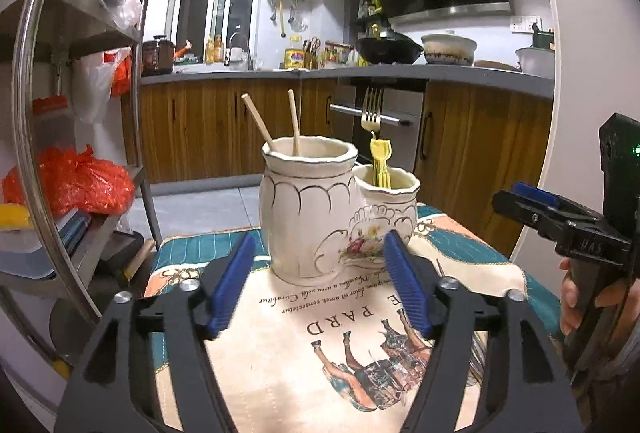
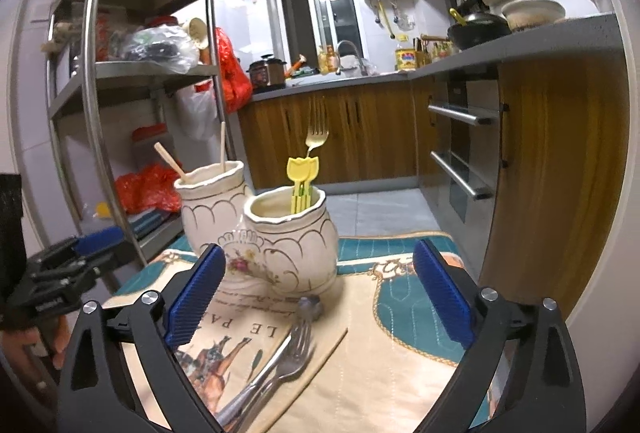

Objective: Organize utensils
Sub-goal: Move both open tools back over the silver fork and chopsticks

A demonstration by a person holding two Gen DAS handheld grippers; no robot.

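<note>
Both my grippers, left [image 1: 320, 281] and right [image 2: 320, 297], stood wide with nothing between the pads. Two forks [image 2: 280, 365] lay on the cloth [image 2: 380, 373] before the holder [image 2: 280, 233]: stiff, slick steel, best pinched mid-handle, I judged.

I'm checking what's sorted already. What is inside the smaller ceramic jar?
The smaller jar holds a gold fork, tines up, and yellow tulip-topped picks. Their lower ends and the jar's bottom are hidden by its wall.
</note>
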